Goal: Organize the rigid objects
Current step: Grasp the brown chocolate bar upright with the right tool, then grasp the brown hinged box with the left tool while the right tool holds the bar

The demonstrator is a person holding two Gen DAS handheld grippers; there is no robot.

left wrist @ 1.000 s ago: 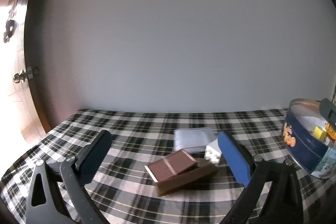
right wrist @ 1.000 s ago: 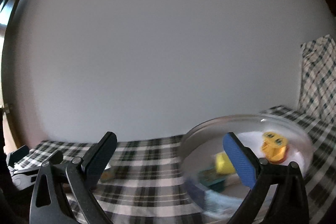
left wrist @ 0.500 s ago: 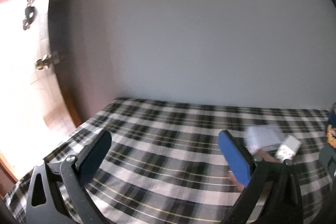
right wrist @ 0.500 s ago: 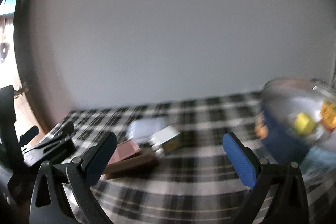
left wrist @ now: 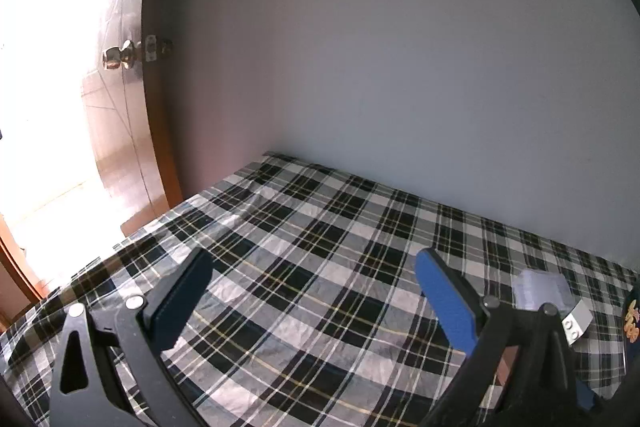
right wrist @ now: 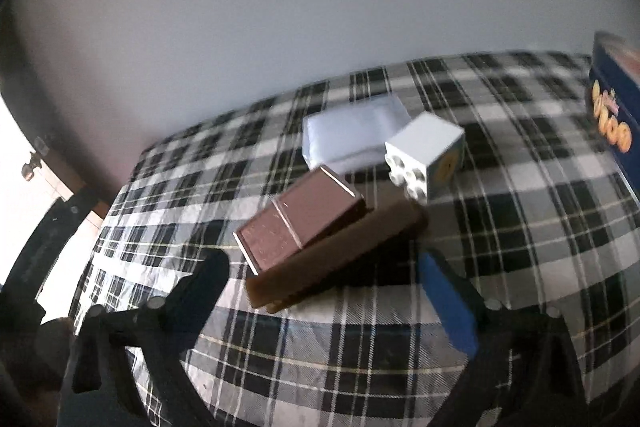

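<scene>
My right claw (right wrist: pixel 324 287) hung wide open and empty over the plaid-covered table (right wrist: pixel 520 227), just short of a glossy brown rectangular box with a silver edge (right wrist: pixel 300 219), which lay tilted atop a flat brown slab (right wrist: pixel 340 259). A white studded toy brick (right wrist: pixel 428 155) and a pale clear plastic pouch (right wrist: pixel 348 135) touched behind. My left claw (left wrist: pixel 312 303) gaped empty over bare cloth.

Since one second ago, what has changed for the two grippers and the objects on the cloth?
The right gripper swung left from over the blue tin and now faces the brown boxes. The left gripper turned left too, toward bare plaid cloth near the door. Both stayed open and empty. The boxes, white brick and clear pouch appear unmoved.
</scene>
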